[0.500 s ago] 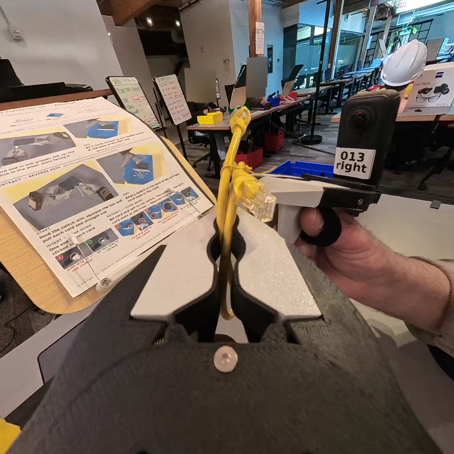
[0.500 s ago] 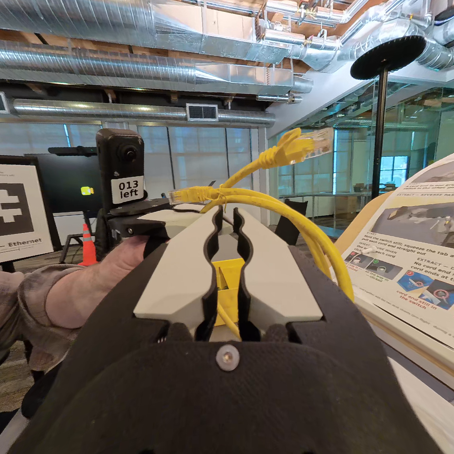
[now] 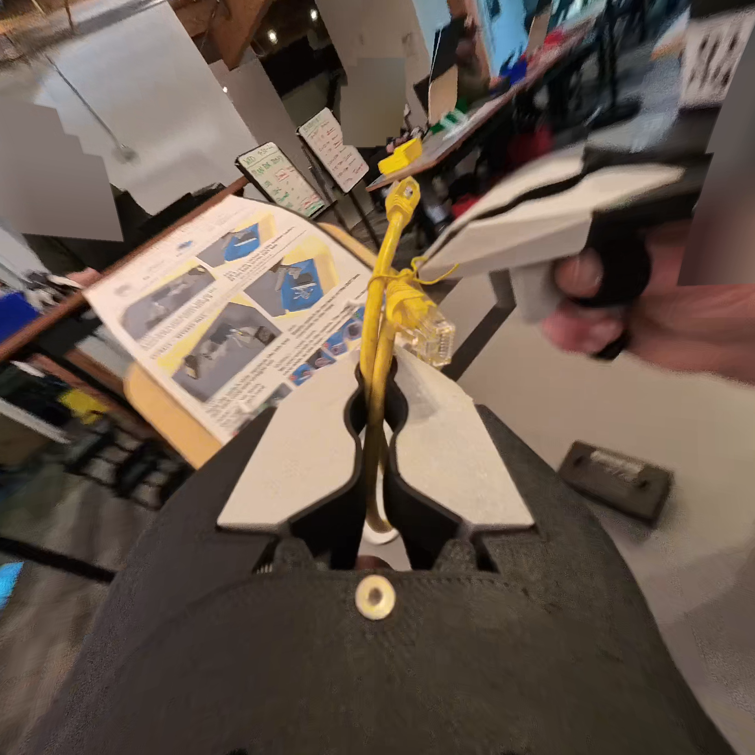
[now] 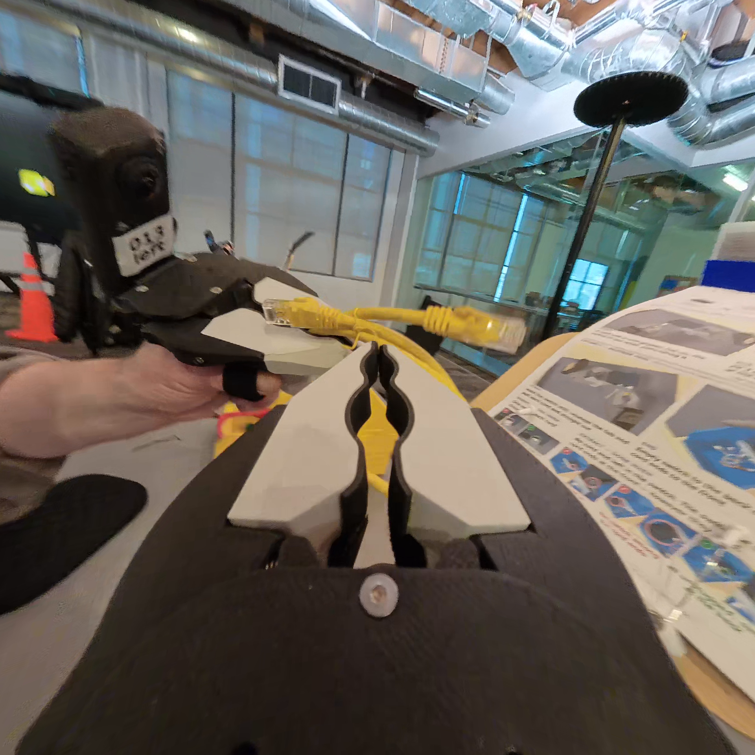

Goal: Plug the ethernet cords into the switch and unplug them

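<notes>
Left hand-held gripper (image 3: 374, 392): pinching the bundled yellow ethernet cord (image 3: 380, 327), centre frame, clear plugs above the tips.
Right hand-held gripper (image 4: 376, 355): pressed together, empty, tips just beside the cord.
Grey desk (image 3: 572, 412): flat dark rectangular device (image 3: 615, 480), right.

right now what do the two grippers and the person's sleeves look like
Both grippers, left and right, match: textured black bodies, pale grey wedge fingers with wavy black inner pads, one silver screw at the centre. The left carries a black camera with a white label. The left arm wears a grey-brown sleeve.
</notes>
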Demonstrator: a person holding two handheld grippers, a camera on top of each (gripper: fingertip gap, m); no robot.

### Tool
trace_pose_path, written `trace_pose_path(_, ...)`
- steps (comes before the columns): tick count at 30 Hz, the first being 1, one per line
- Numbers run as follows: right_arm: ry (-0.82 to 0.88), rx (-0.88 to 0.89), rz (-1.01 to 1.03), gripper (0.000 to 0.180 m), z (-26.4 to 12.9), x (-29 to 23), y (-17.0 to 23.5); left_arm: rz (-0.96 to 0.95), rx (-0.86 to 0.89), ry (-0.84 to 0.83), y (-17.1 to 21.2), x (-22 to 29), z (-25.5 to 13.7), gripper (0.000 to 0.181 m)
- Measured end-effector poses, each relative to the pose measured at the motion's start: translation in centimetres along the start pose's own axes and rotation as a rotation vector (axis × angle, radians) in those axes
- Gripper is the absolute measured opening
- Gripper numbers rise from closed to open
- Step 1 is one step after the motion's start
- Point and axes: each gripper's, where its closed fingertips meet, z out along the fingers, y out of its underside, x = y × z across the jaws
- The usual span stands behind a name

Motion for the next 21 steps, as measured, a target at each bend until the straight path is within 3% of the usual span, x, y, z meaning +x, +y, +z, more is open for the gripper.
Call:
trace_pose_path(4,0.099,-0.107,-0.269,0.000,-0.4,0.0,-0.5,0.324,-0.112,-0.116,0.5,-0.7,-0.1,0.003)
trace_pose_path(8,0.100,-0.188,-0.530,0.000,0.0,-2.7,-1.2,0.387,-0.159,-0.171,0.5,-1.3,0.1,0.002)
trace_pose_path(15,0.102,-0.384,-0.886,0.000,0.4,-3.5,1.6,0.312,-0.172,-0.160,0.5,-1.3,0.2,0.002)
trace_pose_path(19,0.151,-0.473,-0.997,0.000,-0.6,-1.3,2.5,0.164,-0.146,-0.092,0.8,-1.0,0.2,0.002)
trace_pose_path(21,0.118,-0.359,-0.938,0.000,-0.9,-1.7,1.3,0.147,-0.115,-0.092,0.5,-0.9,0.3,0.002)
